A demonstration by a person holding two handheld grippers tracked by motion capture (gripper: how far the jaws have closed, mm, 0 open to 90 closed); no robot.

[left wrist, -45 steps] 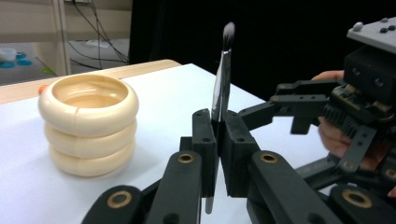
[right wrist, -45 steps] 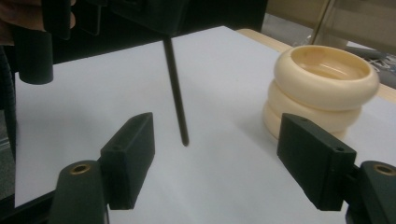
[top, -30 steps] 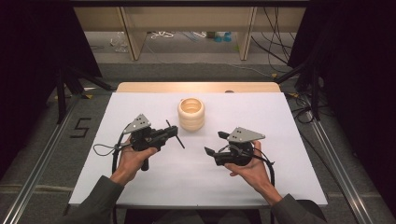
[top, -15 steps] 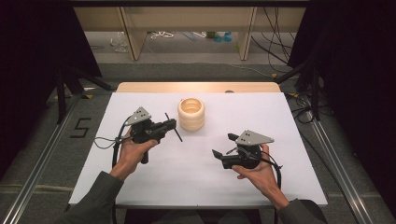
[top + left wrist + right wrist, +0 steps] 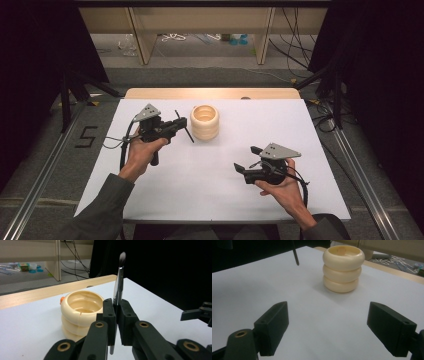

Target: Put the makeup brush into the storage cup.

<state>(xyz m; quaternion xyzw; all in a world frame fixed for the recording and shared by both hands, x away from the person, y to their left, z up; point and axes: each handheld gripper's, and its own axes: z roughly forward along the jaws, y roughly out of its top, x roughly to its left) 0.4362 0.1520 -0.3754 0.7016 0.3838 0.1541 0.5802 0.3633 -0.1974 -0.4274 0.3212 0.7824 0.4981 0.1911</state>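
White table top [image 5: 220, 185], one, with a bare wooden strip [image 5: 210, 93] along its far edge; its near corners are cut off by the person's two sleeves in the high view. Cream ribbed holder [image 5: 205, 122], one, built as three stacked rings and standing upright just beyond and to the right of the left gripper's jaw tips; a small orange spot on its far side is partly hidden in the left gripper view and cannot be identified. Left gripper [image 5: 178, 125], one, jaws clenched on one slim make-up brush [image 5: 118, 287]: the handle runs up between the two pads, the pale bristle tip stands above them, and the lower end passes out of sight behind the jaws; whether the bristles are clean or loaded is hard to judge. The brush is off the table and crosses the jaw tips beside the holder's rim. Right gripper [image 5: 245, 160], one, jaws spread wide, having just been opening, with nothing between them; it hangs above bare table, well apart from the holder, which lies ahead of its jaws in the right gripper view, with the brush's dark handle end at upper left.
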